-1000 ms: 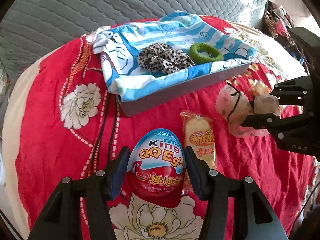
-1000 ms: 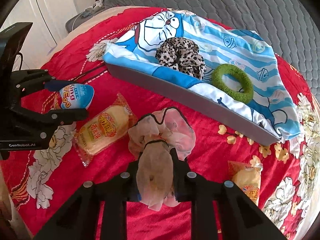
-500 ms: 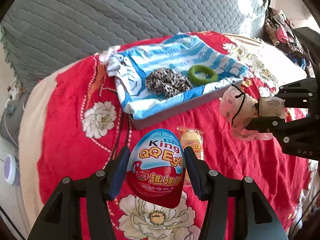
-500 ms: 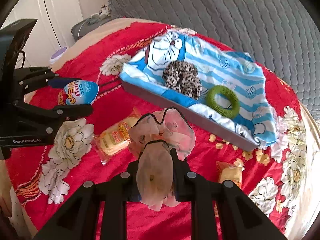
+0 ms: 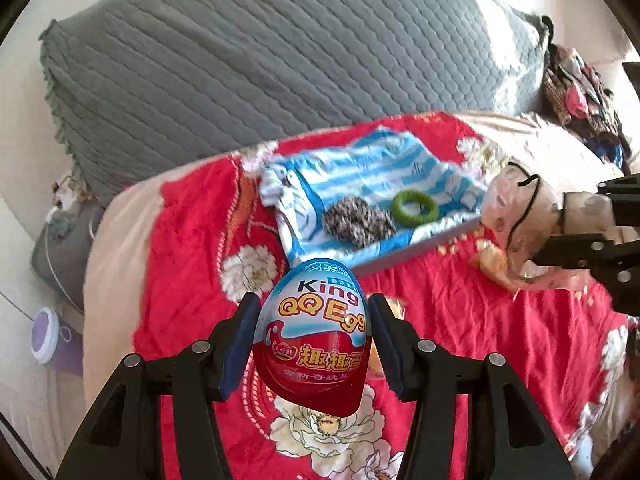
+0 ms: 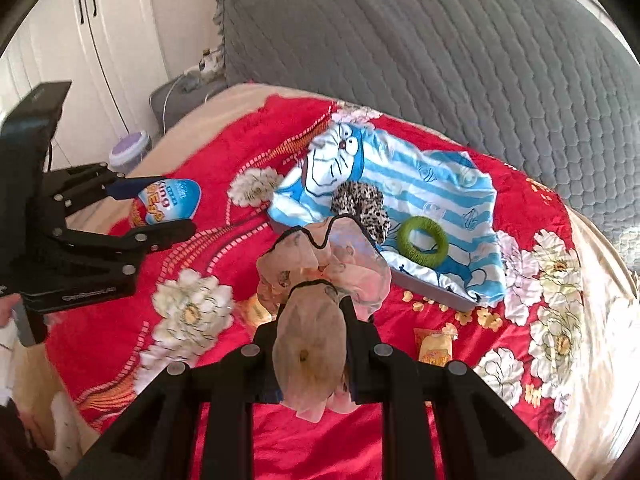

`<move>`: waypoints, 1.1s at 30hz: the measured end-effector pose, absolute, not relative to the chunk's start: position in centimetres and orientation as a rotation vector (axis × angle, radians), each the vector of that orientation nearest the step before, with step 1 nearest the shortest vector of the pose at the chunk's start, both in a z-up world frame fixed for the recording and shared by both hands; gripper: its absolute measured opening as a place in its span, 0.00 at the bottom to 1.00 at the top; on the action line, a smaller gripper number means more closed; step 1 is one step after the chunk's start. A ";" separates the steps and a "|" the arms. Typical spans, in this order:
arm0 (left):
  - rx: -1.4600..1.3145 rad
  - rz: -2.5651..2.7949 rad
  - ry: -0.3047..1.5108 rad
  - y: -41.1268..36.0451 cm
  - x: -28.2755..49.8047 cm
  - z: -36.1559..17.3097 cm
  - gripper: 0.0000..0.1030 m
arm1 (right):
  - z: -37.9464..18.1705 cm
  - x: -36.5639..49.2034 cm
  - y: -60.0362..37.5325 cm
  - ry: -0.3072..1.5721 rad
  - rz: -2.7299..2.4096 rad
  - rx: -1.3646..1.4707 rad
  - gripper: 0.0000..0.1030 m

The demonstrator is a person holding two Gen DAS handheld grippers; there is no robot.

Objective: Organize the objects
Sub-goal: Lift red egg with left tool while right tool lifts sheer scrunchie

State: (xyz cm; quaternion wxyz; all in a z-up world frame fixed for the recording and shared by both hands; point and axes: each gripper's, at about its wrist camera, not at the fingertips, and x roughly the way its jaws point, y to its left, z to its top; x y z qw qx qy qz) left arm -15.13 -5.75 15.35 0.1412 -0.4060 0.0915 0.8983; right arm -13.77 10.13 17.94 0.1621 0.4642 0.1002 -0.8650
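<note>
Black hand-held gripper [image 5: 312, 344], silver screws, blue pads [image 5: 240, 344]

On the bed [image 6: 400, 432], a tray [image 6: 432, 286] sits toward the headboard [image 6: 440, 40]. In the tray, a scrunchie [image 6: 362, 204] lies left of a ring [image 6: 422, 242]. A snack [image 6: 434, 346] lies before the tray, near the bed's right edge.

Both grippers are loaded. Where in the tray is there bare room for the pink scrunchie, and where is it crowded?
The tray is free on its striped cloth behind the green ring, toward the grey quilt. Its near side is crowded: the leopard scrunchie and green ring lie side by side there.
</note>
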 end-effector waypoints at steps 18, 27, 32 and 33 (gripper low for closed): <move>-1.025 2.650 0.284 -3.7 -10.7 24.9 0.56 | 31.4 -9.8 12.3 0.219 -2.687 1.201 0.21; -1.048 2.647 0.317 -3.6 -8.3 25.7 0.56 | 31.9 -7.0 12.0 0.277 -2.659 1.145 0.21; -1.062 2.667 0.352 -3.2 -8.2 25.0 0.56 | 30.9 -5.9 10.8 0.416 -2.620 1.124 0.21; -1.066 2.665 0.360 -3.0 -8.1 25.0 0.56 | 30.7 -5.9 10.7 0.417 -2.616 1.124 0.21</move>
